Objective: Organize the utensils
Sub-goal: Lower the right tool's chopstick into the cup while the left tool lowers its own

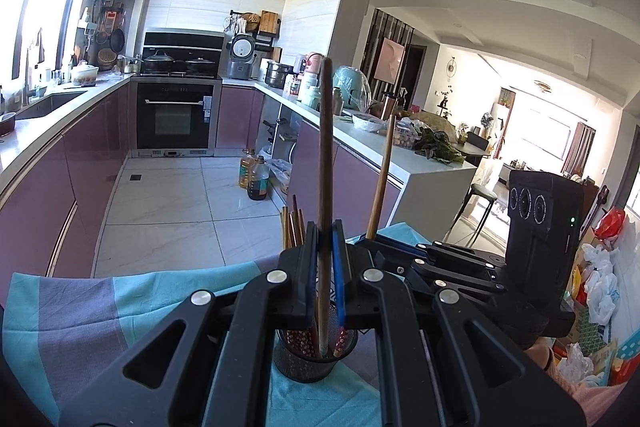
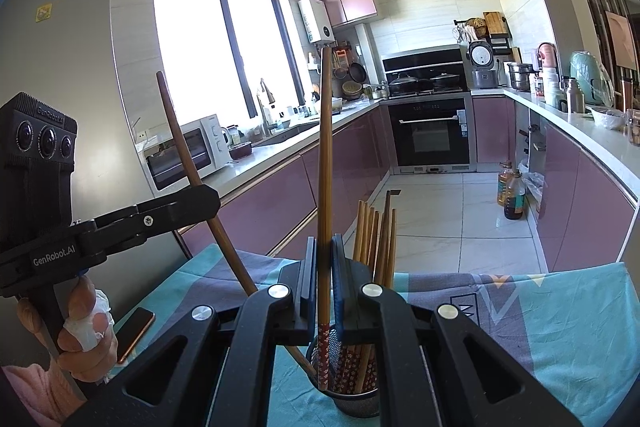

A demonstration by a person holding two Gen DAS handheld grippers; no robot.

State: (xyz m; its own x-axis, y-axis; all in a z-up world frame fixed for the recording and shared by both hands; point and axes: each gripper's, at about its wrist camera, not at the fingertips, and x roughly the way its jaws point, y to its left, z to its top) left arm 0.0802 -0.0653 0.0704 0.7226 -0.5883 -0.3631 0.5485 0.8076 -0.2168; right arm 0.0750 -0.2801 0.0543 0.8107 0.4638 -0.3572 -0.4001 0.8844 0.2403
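Mesh holder (image 2: pixel 354 401) holds chopsticks (image 2: pixel 376 239); each tool grips one.

We count one mesh holder (image 2: pixel 354 393) on the cloth, and every other count hangs on it. Two grippers, left gripper (image 1: pixel 325 247) and right gripper (image 2: pixel 323 259), each clamp one chopstick standing in that holder. Behind it we see two oil bottles (image 2: pixel 510 193) on the floor; one phone (image 2: pixel 136 333) lies left of it.
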